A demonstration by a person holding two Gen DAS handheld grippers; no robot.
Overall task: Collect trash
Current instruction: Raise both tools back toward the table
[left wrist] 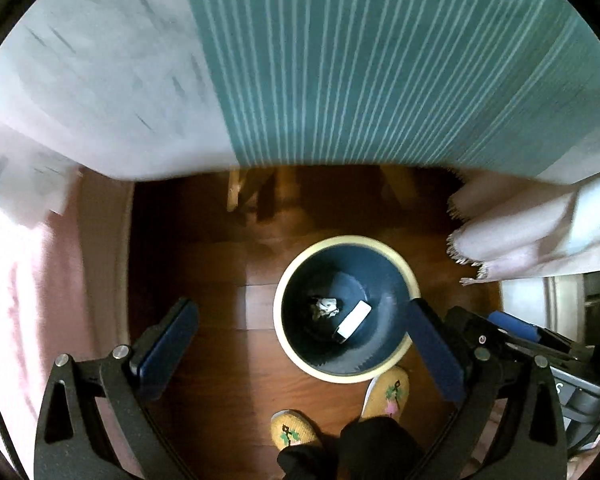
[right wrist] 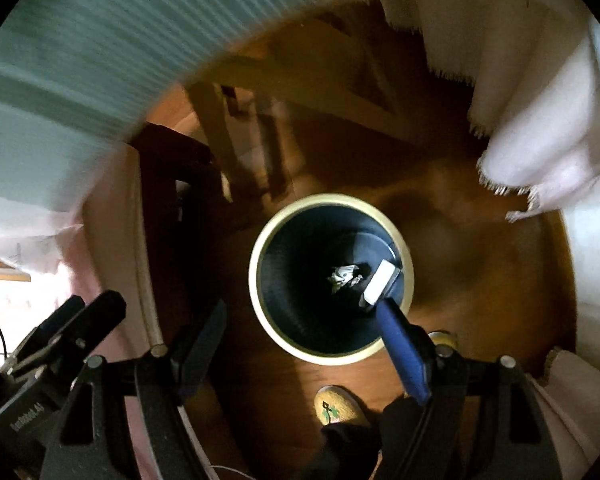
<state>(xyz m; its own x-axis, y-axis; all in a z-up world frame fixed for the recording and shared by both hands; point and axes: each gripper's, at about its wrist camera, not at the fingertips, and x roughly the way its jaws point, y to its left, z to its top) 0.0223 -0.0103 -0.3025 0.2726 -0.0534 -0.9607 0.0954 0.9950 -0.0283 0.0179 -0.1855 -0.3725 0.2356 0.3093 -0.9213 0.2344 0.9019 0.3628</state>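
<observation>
- Both my grippers, left gripper [left wrist: 300,344] and right gripper [right wrist: 304,344], are spread wide apart, nothing in them.
- Crumpled paper [left wrist: 325,306] and a white box [left wrist: 354,321] sit at the bottom of the bin [left wrist: 300,354] on the floor [left wrist: 220,300].

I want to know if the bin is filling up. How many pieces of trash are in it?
2: a crumpled paper near the middle of the bin, and a white box beside it against the wall.
</observation>
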